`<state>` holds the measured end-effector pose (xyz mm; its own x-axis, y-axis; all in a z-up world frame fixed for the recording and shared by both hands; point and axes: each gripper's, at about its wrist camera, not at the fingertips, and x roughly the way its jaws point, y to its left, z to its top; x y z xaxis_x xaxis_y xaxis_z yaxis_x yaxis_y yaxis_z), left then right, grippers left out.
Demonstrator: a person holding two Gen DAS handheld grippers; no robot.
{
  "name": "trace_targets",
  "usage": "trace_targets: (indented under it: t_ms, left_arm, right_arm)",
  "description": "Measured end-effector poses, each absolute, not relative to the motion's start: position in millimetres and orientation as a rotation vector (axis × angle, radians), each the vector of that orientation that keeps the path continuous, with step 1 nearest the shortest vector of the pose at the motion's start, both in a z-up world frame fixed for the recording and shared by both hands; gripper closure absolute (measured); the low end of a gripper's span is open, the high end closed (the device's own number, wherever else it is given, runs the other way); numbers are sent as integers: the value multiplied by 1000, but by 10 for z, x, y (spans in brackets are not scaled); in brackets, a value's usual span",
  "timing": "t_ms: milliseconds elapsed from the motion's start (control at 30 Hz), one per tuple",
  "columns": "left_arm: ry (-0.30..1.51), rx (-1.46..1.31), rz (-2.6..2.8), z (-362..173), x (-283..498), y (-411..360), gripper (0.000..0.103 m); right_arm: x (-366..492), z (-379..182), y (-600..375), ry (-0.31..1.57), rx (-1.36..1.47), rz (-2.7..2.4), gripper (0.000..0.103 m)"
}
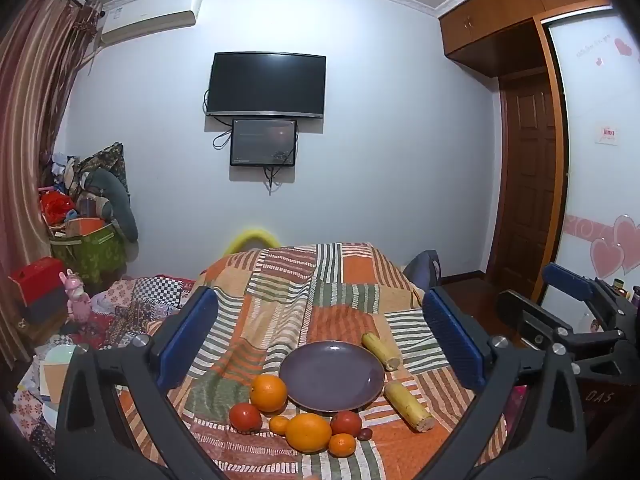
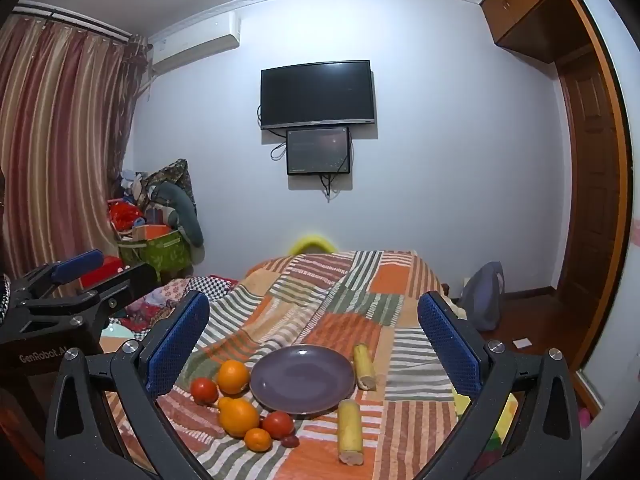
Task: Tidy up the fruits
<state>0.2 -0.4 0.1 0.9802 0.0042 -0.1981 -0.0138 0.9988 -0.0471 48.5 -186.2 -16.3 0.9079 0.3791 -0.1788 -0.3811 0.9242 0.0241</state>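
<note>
An empty purple plate [image 1: 332,376] [image 2: 303,380] lies on the striped patchwork blanket [image 1: 280,300]. Left of and in front of it lie two oranges [image 1: 268,393] [image 1: 308,432], two red tomatoes [image 1: 245,417] [image 1: 346,423], two small tangerines [image 1: 342,445] and a small dark fruit [image 1: 365,434]. Two yellow banana pieces [image 1: 381,350] [image 1: 409,406] lie right of the plate. My left gripper [image 1: 320,344] and right gripper [image 2: 316,344] are both open, empty, held above and short of the fruit.
A wall TV [image 1: 265,84] and a small screen hang ahead. Curtains and piled bags [image 1: 88,216] stand at the left, a wooden door [image 1: 528,184] at the right. A grey bag [image 2: 482,296] sits on the floor beside the bed.
</note>
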Motion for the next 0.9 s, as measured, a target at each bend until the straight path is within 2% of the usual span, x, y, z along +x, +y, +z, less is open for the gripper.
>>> trace_targets:
  t_ms: [900]
  left_arm:
    - [202,-38,0,22,28,-26,0]
  right_arm:
    - [474,-109,-1894,174,0,385,0]
